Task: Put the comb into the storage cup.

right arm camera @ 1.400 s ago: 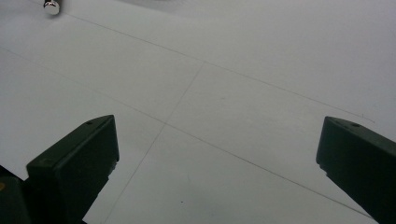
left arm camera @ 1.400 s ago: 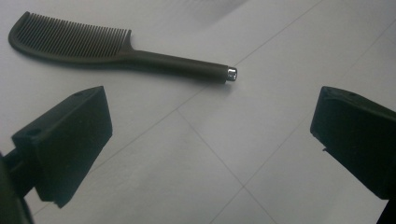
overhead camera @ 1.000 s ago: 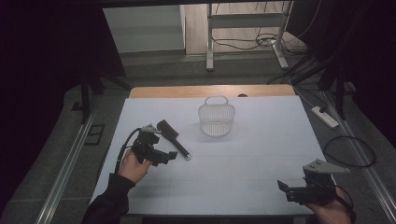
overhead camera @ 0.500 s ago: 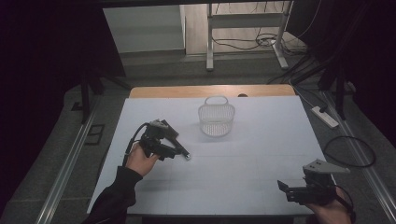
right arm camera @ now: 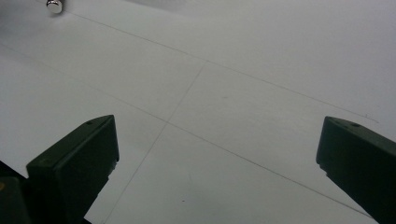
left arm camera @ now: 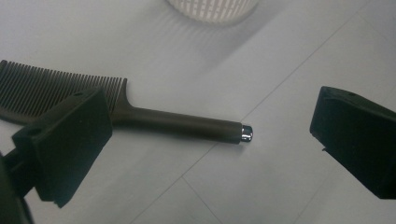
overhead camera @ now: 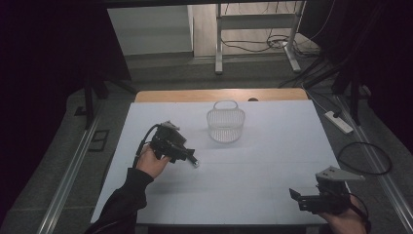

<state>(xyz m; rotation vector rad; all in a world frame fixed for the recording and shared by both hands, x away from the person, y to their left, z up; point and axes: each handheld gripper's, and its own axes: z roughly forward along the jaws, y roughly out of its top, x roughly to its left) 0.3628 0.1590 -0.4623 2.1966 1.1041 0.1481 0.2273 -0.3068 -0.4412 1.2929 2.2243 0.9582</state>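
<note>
Left claw (left arm camera: 210,144) is held wide open over the comb (left arm camera: 140,116), jaws straddling the handle, nothing gripped yet. The comb lies flat on the table (overhead camera: 253,165), apart from the basket (overhead camera: 225,124), which sits further toward the far edge. Judged stage: approach done, grasp not made; closing, lifting and probably a drop into the basket are left.

Right claw (overhead camera: 316,197) is also open and empty, parked near the table's near right corner, well apart from the comb.

View differences: comb teeth and the chrome end cap are resolved in the left gripper view; in the high view the comb is mostly hidden under the left claw (overhead camera: 182,155), with just the tip (overhead camera: 195,164) seen. Basket position is only readable from the high view. The cap (right arm camera: 54,5) is caught at the top-left edge of the right gripper view.
</note>
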